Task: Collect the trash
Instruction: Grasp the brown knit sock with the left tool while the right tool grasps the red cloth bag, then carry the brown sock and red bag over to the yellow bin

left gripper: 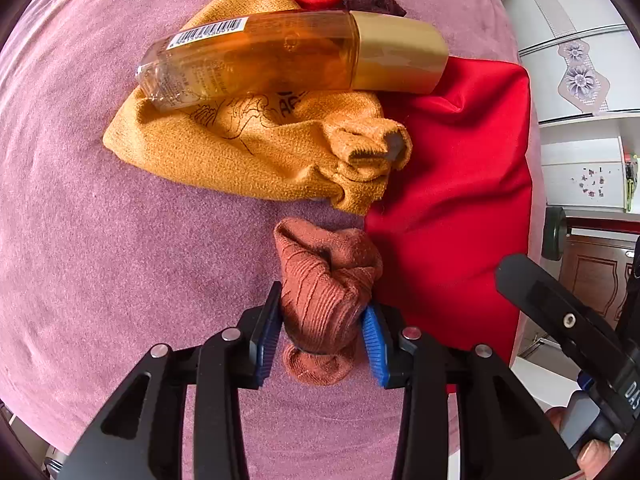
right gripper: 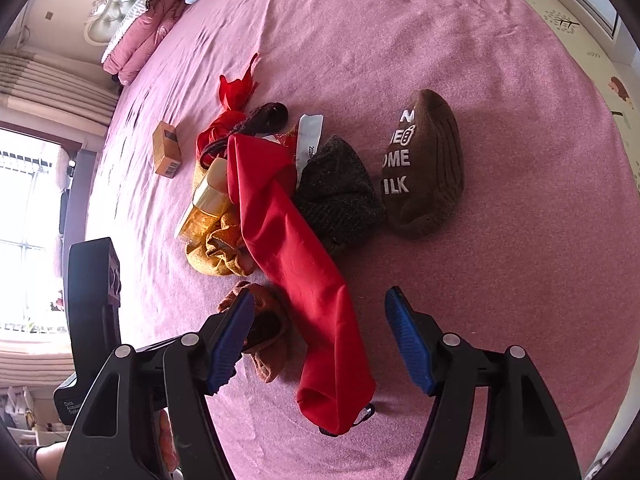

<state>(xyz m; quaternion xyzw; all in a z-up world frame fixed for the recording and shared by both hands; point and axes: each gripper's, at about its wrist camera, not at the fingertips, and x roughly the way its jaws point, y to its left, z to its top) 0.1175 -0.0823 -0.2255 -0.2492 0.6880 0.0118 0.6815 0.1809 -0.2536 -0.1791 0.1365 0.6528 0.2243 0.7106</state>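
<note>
My left gripper [left gripper: 324, 336] is shut on a crumpled rust-brown sock [left gripper: 326, 280] lying on the pink bed cover [left gripper: 100, 220]. Beyond it an amber bottle with a gold cap [left gripper: 292, 56] lies on a mustard-yellow pouch [left gripper: 248, 152], beside a red cloth bag [left gripper: 452, 200]. My right gripper [right gripper: 320, 344] is open above the near end of the red bag [right gripper: 296, 256]. The sock [right gripper: 264, 332] shows partly behind its left finger, with the bottle [right gripper: 204, 208] and yellow pouch [right gripper: 220, 252] further back.
A brown knit hat with white letters [right gripper: 424, 164] and a dark grey knit item [right gripper: 336, 192] lie right of the red bag. A small cardboard box [right gripper: 166, 154], a red tasselled cloth [right gripper: 234, 92] and pillows [right gripper: 136, 48] lie further back. The bed edge and floor are at right [left gripper: 580, 160].
</note>
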